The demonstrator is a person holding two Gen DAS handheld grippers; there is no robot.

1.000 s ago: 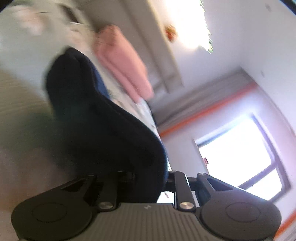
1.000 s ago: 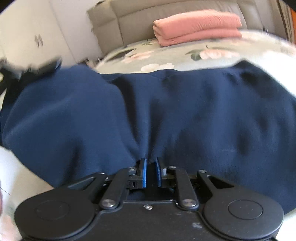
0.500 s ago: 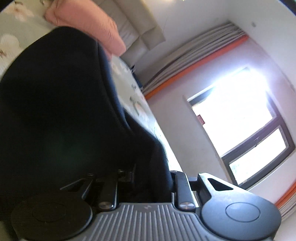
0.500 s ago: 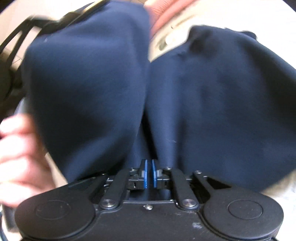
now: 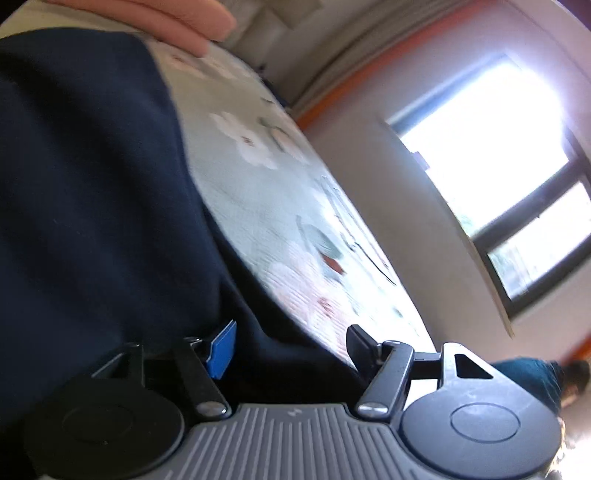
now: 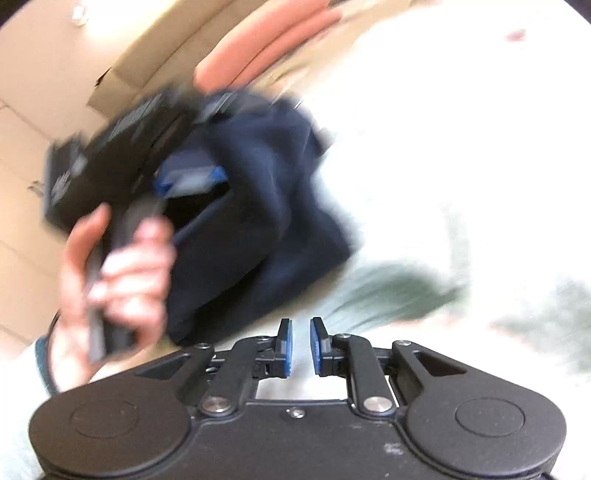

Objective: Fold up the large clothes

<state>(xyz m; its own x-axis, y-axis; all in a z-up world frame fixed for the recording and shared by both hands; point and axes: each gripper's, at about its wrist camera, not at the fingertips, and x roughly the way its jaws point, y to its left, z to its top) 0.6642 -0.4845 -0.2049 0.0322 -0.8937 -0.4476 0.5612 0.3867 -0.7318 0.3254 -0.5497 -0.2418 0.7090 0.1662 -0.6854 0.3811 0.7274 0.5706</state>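
The navy garment (image 5: 92, 184) fills the left of the left wrist view, lying on the floral bed cover (image 5: 277, 206). My left gripper (image 5: 291, 332) is opening: its blue pad (image 5: 221, 347) and black finger stand wide apart. A fold of navy cloth lies loose between them. In the right wrist view the garment (image 6: 266, 221) is a blurred, bunched heap. A hand (image 6: 118, 266) holds the left gripper (image 6: 122, 155) against it. My right gripper (image 6: 301, 332) is opening. A narrow gap shows between its blue pads (image 6: 286, 347), with only the pale bed cover behind.
A folded pink blanket (image 6: 258, 40) lies at the head of the bed by the beige headboard (image 5: 280, 18). A bright window (image 5: 498, 147) is in the wall to the right. A leg in jeans (image 5: 524, 373) shows beyond the bed's edge.
My left jaws have spread apart off the navy cloth. My right pads have let the garment go and drawn away from it. Both views have swung and the garment now lies bunched.
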